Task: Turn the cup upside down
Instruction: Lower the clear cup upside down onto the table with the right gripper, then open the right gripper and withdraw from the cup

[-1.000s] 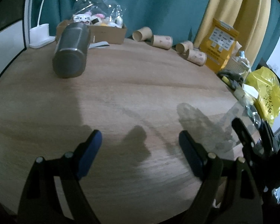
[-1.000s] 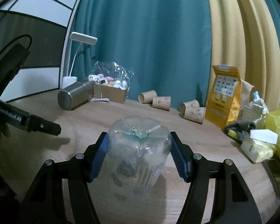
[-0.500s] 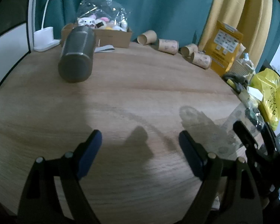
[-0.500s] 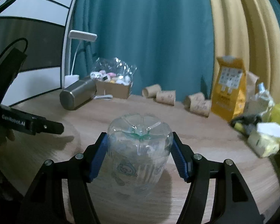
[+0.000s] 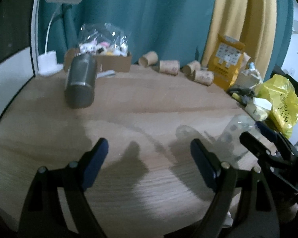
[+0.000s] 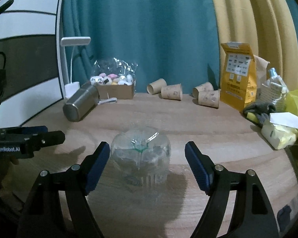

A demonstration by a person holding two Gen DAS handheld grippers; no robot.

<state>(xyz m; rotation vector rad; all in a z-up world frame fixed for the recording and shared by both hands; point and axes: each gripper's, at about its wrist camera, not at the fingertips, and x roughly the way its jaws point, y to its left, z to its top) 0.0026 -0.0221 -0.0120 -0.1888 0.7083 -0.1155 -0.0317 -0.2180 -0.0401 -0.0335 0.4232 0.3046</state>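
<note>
A clear plastic cup [image 6: 141, 156] stands upside down on the wooden table [image 6: 218, 138], base up. My right gripper [image 6: 147, 164] is open, with its blue pads on either side of the cup and a gap to each. The cup also shows faintly at the right of the left wrist view [image 5: 236, 130], with the right gripper's fingers [image 5: 256, 146] beside it. My left gripper [image 5: 149, 158] is open and empty over bare table, left of the cup.
A steel tumbler [image 6: 80, 106] lies on its side at back left, near a cardboard box of sweets [image 6: 115, 89] and a white lamp [image 6: 73, 63]. Several paper cups [image 6: 171, 92] lie along the back. A yellow pouch [image 6: 238, 75] and yellow bag [image 5: 280, 103] crowd the right.
My right gripper has opened and let go of the cup, which now stands base up on the table. My left gripper has tilted up a little, still open.
</note>
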